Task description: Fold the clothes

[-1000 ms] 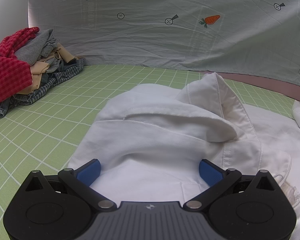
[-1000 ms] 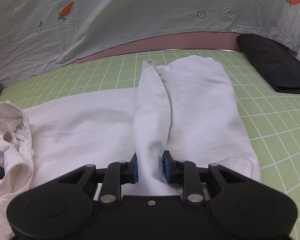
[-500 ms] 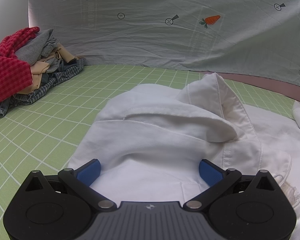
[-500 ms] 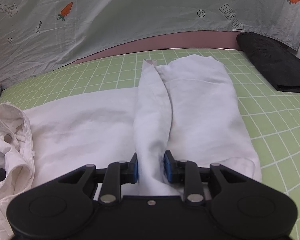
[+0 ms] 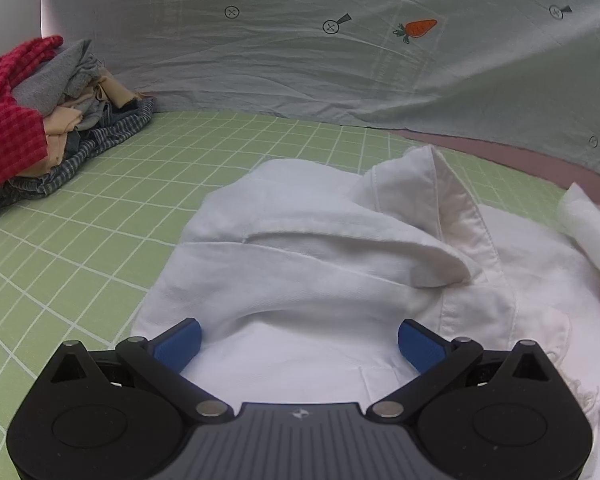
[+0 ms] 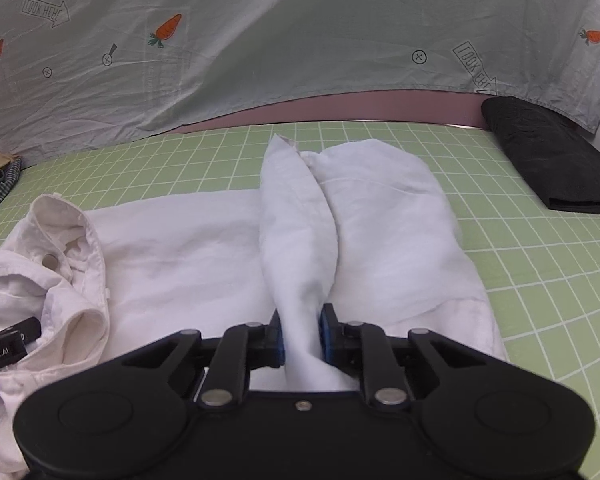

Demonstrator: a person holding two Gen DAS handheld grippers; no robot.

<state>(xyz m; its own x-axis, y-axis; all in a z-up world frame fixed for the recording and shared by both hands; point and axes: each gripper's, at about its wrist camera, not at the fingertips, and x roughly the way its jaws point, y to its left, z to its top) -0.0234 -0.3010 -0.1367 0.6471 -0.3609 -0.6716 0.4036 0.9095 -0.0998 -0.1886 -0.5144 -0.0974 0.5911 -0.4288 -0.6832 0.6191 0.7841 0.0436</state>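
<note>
Fingers of the right gripper (image 6: 302,338) pinch a ridge of the white shirt (image 6: 204,248); the left gripper (image 5: 300,342) stands spread over its collar end, gripping nothing. Over the last second nothing has shifted, so the fold appears paused. The shirt lies mid-mat (image 6: 540,264), long axis along the near edge, collar toward the left side.

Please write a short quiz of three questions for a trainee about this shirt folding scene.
1. True or false: the right gripper pinches a ridge of the white cotton shirt.
2. The left gripper fingers are: A) open B) shut.
3. Which item lies at the far right of the green grid mat?

Key: 1 true; 2 A; 3 the folded black cloth.
</note>
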